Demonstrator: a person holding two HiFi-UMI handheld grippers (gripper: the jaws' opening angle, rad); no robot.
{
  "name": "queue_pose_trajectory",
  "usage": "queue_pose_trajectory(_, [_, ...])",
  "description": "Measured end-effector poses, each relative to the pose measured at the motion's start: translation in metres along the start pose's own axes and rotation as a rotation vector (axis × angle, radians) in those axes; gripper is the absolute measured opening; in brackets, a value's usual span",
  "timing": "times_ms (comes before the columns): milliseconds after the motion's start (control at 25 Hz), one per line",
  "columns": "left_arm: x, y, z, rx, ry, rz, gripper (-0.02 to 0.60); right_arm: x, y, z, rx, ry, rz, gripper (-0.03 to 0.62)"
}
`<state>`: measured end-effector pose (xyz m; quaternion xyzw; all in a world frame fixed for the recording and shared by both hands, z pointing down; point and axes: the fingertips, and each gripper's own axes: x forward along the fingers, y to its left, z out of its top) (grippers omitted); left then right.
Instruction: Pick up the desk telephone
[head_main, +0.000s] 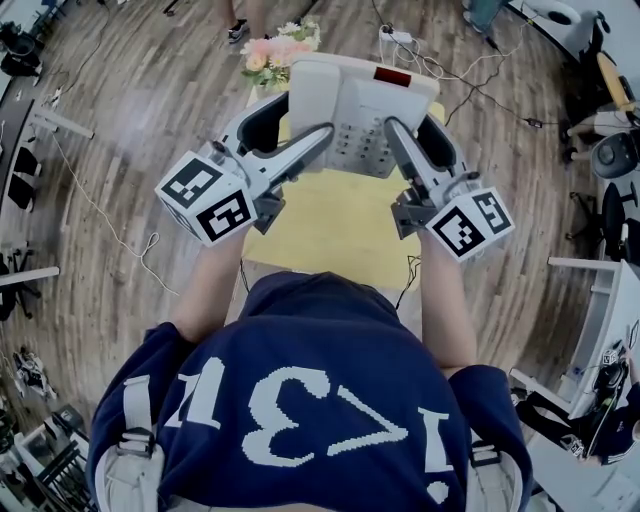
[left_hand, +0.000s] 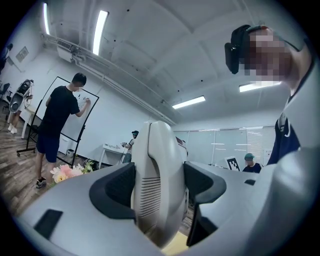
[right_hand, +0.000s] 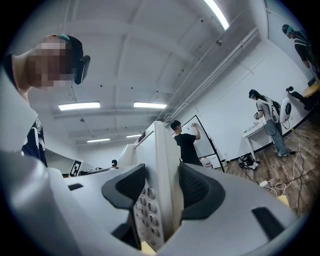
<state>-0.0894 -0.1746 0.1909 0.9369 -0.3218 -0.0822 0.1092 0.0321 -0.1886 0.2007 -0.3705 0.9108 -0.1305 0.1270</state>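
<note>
A white desk telephone (head_main: 355, 105) with a grey keypad and a red display is held up above the yellow table (head_main: 330, 225). My left gripper (head_main: 290, 125) is shut on its left side, over the handset (left_hand: 156, 180), which fills the gap between the dark pads (left_hand: 116, 186). My right gripper (head_main: 425, 125) is shut on the phone's right edge (right_hand: 162, 175), with the keypad buttons (right_hand: 145, 207) showing beside the left pad. Both gripper views point upward toward the ceiling.
A bunch of pink and white flowers (head_main: 275, 52) stands at the table's far end. Cables and a power strip (head_main: 400, 38) lie on the wooden floor behind. Desks and chairs (head_main: 610, 150) stand at the right; other people (left_hand: 60, 125) are at a whiteboard.
</note>
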Motion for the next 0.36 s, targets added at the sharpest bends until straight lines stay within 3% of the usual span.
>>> queue_pose_trajectory(360, [-0.0032, 0.0048, 0.0039, 0.003, 0.009, 0.003, 0.318, 0.0061, 0.0036, 0.0011, -0.004, 0.001, -0.004, 0.224])
